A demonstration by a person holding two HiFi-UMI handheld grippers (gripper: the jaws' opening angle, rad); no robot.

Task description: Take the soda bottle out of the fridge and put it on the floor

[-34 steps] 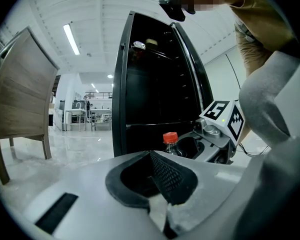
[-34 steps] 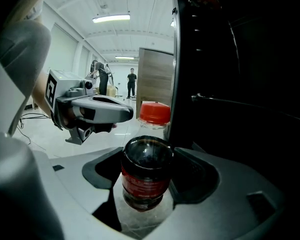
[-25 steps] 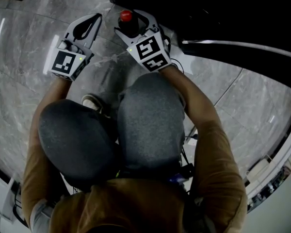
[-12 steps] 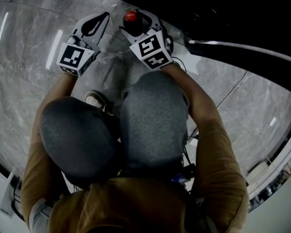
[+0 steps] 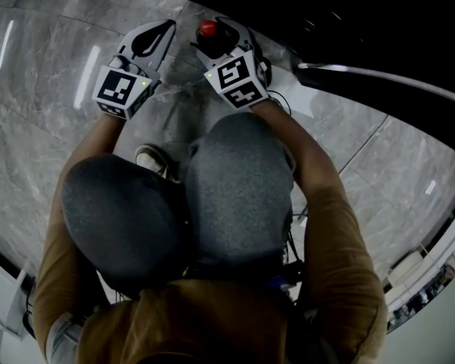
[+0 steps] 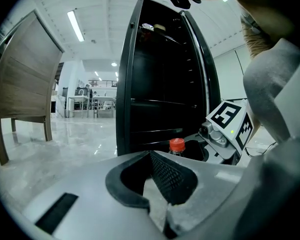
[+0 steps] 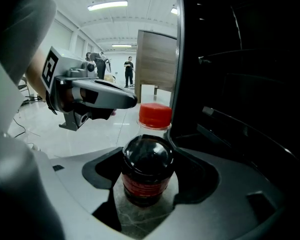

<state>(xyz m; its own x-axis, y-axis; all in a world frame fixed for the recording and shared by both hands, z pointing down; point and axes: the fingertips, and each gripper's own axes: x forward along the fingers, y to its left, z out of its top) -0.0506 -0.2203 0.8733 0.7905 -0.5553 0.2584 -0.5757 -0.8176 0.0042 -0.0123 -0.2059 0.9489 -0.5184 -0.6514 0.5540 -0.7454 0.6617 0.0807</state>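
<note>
The soda bottle has dark contents and a red cap. It stands upright on the marble floor, just outside the open black fridge. My right gripper is shut on the soda bottle's body, one jaw on each side. In the head view the red cap shows between the right gripper's jaws. My left gripper hovers just left of it, shut and holding nothing. In the left gripper view the left gripper's tips meet, with the cap beyond them.
The fridge's dark shelves and door edge lie ahead and to the right. A wooden cabinet stands to the left on the glossy floor. The person's knees and a shoe are right behind the grippers.
The left gripper has shifted a little right and forward, closer to the right gripper. The right gripper and the bottle have hardly moved.
</note>
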